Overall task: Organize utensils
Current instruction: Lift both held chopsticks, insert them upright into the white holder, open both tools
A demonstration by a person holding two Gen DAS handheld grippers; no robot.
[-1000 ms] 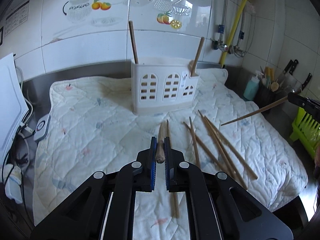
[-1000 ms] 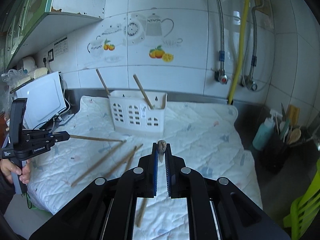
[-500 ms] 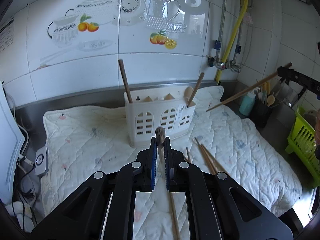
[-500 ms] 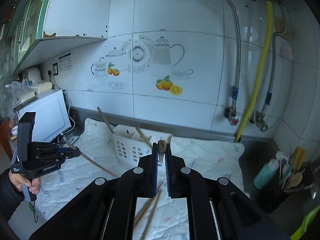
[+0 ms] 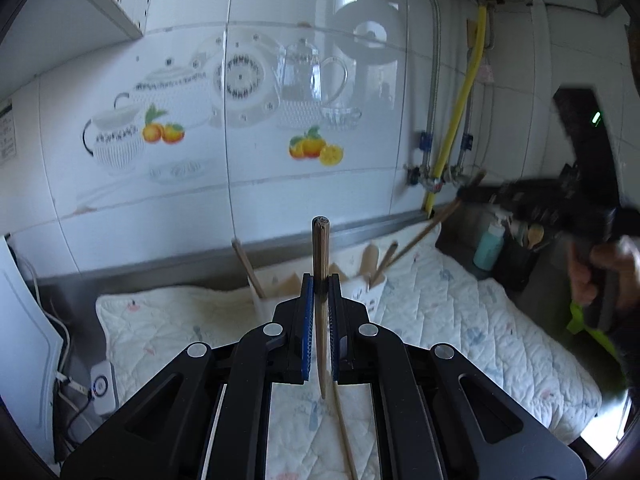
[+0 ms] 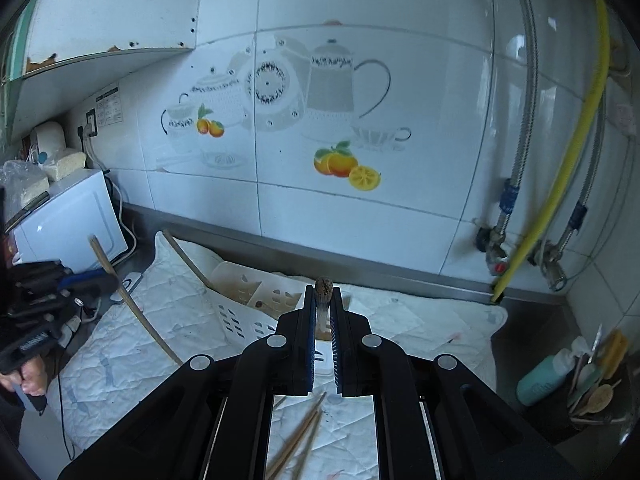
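Between each gripper's fingers (image 5: 334,312) (image 6: 308,320), pressed together, a chopstick (image 5: 321,264) (image 6: 323,294) stands pinched.

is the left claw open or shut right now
Shut. The left claw is clamped on a wooden chopstick, its blue pads pressed against both sides.

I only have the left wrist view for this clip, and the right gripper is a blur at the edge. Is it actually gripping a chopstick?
Observer: Yes; the right wrist view shows the right gripper shut on a chopstick, blunt end poking above the pads.
Operator: Any lying on the cloth under it?
Observer: At least two loose chopsticks lie on the quilted cloth below its jaws.
Operator: And the holder my gripper hides?
Observer: The white holder shows its open top, split by dividers.
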